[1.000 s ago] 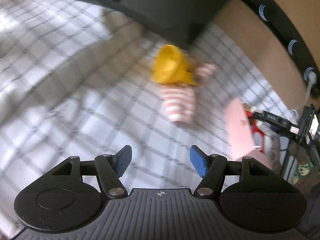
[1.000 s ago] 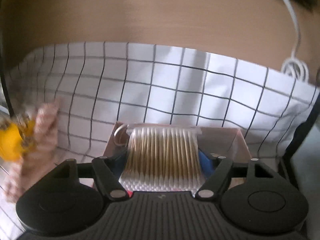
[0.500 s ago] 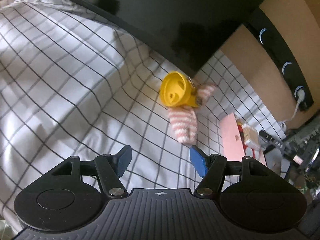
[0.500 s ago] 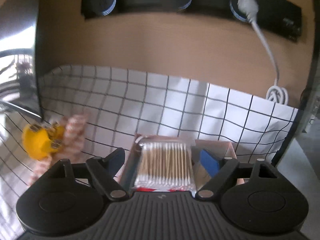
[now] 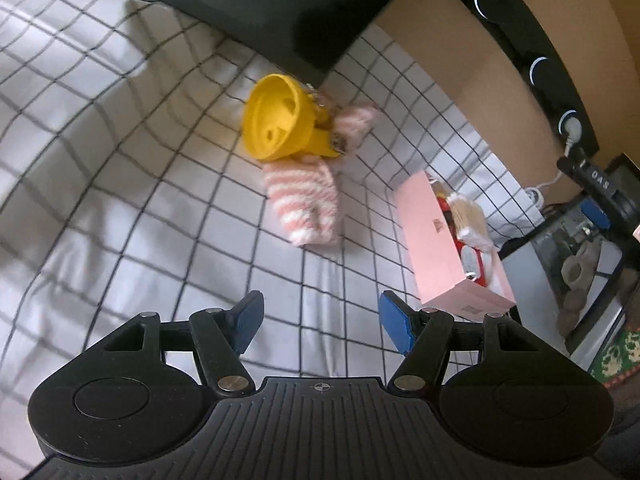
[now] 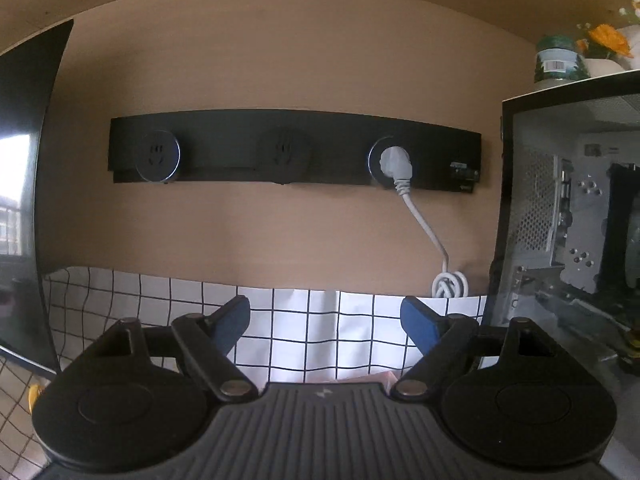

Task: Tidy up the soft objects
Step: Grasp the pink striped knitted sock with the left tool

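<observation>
A pink-and-white striped fuzzy sock (image 5: 306, 206) lies on the checked cloth (image 5: 120, 160), with a yellow plastic funnel-like piece (image 5: 278, 118) resting on its far end. To the right of it stands an open pink box (image 5: 436, 240) holding a pack of cotton swabs (image 5: 468, 216) and red items. My left gripper (image 5: 320, 322) hovers open over the cloth, short of the sock, nothing between its fingers. My right gripper (image 6: 324, 324) is open and empty, raised and pointing at the wall; only a sliver of the pink box (image 6: 360, 379) shows below it.
A black monitor (image 5: 260, 8) stands behind the sock. A black socket strip (image 6: 292, 150) with a white plug and cable (image 6: 400, 168) is on the tan wall. A computer case (image 6: 572, 220) stands to the right, past the cloth's edge.
The right gripper let go of the cotton swab pack in the box, then rose and tipped up to face the wall. The left view swung, bringing sock and box nearer.
</observation>
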A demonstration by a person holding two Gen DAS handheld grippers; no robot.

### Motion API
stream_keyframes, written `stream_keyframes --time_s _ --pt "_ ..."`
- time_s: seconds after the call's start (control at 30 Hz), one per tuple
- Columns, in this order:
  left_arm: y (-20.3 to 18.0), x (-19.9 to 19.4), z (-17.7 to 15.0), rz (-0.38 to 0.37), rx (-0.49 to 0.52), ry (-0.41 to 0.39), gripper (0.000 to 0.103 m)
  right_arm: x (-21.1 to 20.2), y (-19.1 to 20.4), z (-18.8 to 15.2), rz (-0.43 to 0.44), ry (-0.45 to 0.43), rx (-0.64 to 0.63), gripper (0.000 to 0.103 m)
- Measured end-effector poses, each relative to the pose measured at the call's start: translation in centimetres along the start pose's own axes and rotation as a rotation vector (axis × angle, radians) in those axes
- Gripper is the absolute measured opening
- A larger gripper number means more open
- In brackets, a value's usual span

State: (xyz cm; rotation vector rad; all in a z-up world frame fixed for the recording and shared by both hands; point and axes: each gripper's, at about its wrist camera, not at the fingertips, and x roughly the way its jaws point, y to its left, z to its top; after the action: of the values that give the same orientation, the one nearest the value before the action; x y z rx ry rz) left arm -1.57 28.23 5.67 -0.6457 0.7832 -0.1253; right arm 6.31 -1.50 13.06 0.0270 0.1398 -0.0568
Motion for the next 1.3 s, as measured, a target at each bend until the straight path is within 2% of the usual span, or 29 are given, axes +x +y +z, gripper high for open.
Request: stream_keyframes --time_s 0.07,0.13,0.3,0.43,0.57,0.63,0.77,0.93,1.0,1.03,1.07,1.17,1.3 --pt "-0.1 0.9 -0.1 -0.004 0.017 0.015 0.069 0.1 0.3 -0.4 -0.007 0.043 -0.001 0.083" --pt "0.0 1.7 -0.3 -0.006 0.021 0.030 0.069 0.8 0.9 -1.6 0.038 0.137 -0.037 0.083" --pt "0.2 1.8 0.3 0.003 0.047 0.015 0.069 1.1 3.7 -5.4 0.239 0.331 -0.219 0.083" --pt "0.1 2.3 3.0 0.058 0.090 -0.002 0.069 0.3 6.1 -6.9 0.405 0.432 -0.272 0.083" --pt "-0.1 3.6 6.4 0.073 0.094 -0.070 0.069 -1.7 7.3 -7.6 0.458 0.435 -0.334 0.083" --pt "-0.3 5.0 8.1 0.091 0.110 -0.072 0.069 -3.0 7.4 -8.3 0.466 0.432 -0.387 0.083" --pt "-0.2 9.1 10.5 0.131 0.096 0.005 0.069 -4.7 6.2 -9.2 0.466 0.420 -0.463 0.083" --pt "-1.0 13.4 10.1 0.167 0.148 0.080 0.068 -6.0 4.1 -10.0 0.408 0.429 -0.493 0.083" --pt "-1.7 14.1 9.7 0.196 0.193 0.066 0.055 -6.3 3.3 -10.2 0.386 0.443 -0.487 0.083" --pt "-1.9 14.1 9.5 0.207 0.210 0.063 0.036 -6.5 2.9 -10.2 0.376 0.447 -0.482 0.083" --pt "-2.0 13.9 9.3 0.203 0.215 0.060 0.028 -6.6 2.5 -10.1 0.368 0.449 -0.474 0.083" --pt "-1.7 12.4 8.1 0.161 0.209 0.062 0.024 -6.6 1.5 -9.9 0.373 0.444 -0.445 0.083" --pt "-1.2 8.6 5.0 0.147 0.197 0.101 0.024 -5.5 1.5 -9.3 0.416 0.428 -0.427 0.083"
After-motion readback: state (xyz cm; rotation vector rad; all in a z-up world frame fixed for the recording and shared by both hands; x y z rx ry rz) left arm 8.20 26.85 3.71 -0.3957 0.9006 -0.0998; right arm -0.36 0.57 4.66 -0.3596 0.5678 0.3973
